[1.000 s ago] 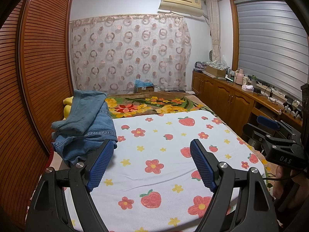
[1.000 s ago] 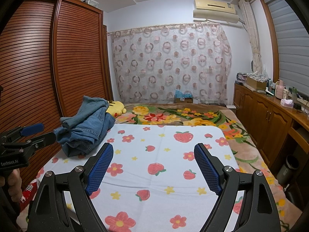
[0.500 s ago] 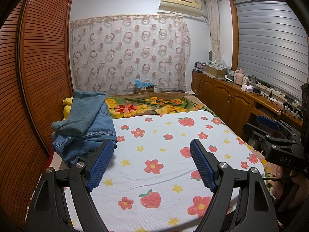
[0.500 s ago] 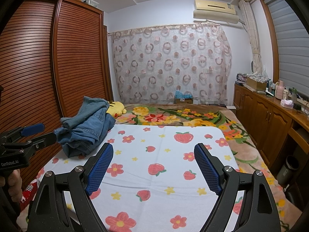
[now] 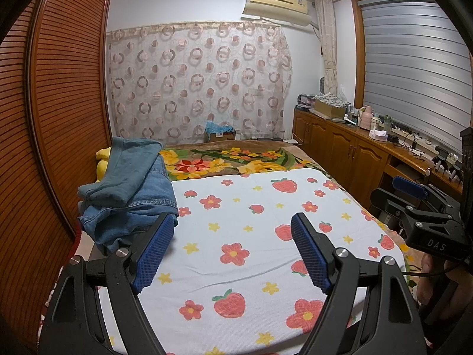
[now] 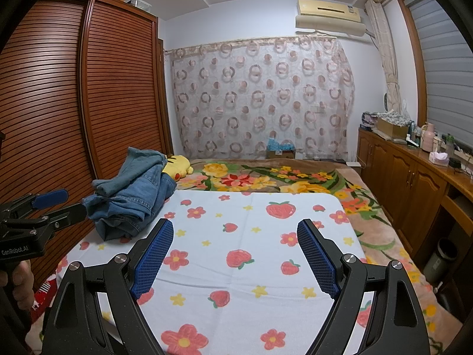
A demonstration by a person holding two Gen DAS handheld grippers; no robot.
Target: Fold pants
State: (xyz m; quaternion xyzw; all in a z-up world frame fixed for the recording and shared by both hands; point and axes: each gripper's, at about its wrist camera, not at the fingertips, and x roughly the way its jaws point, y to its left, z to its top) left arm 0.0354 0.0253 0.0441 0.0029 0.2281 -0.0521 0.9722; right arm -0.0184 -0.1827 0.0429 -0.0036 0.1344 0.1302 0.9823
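Note:
A heap of blue denim pants [image 5: 130, 195] [image 6: 133, 198] lies bunched on the left side of the bed, on the white sheet with strawberries and flowers [image 5: 251, 236] [image 6: 251, 236]. My left gripper [image 5: 233, 236] hangs open over the sheet's near part, its left finger just in front of the heap, nothing between the blue pads. My right gripper [image 6: 235, 242] is open too, over the sheet's middle, to the right of the pants. Each view shows the other gripper at its edge, held by a hand.
A slatted wooden wardrobe [image 6: 74, 103] runs along the left of the bed. A yellow plush toy [image 6: 179, 165] lies behind the pants on a floral blanket [image 6: 266, 180]. Wooden cabinets [image 5: 348, 153] with clutter line the right wall. A dark bin [image 6: 442, 257] stands on the floor at right.

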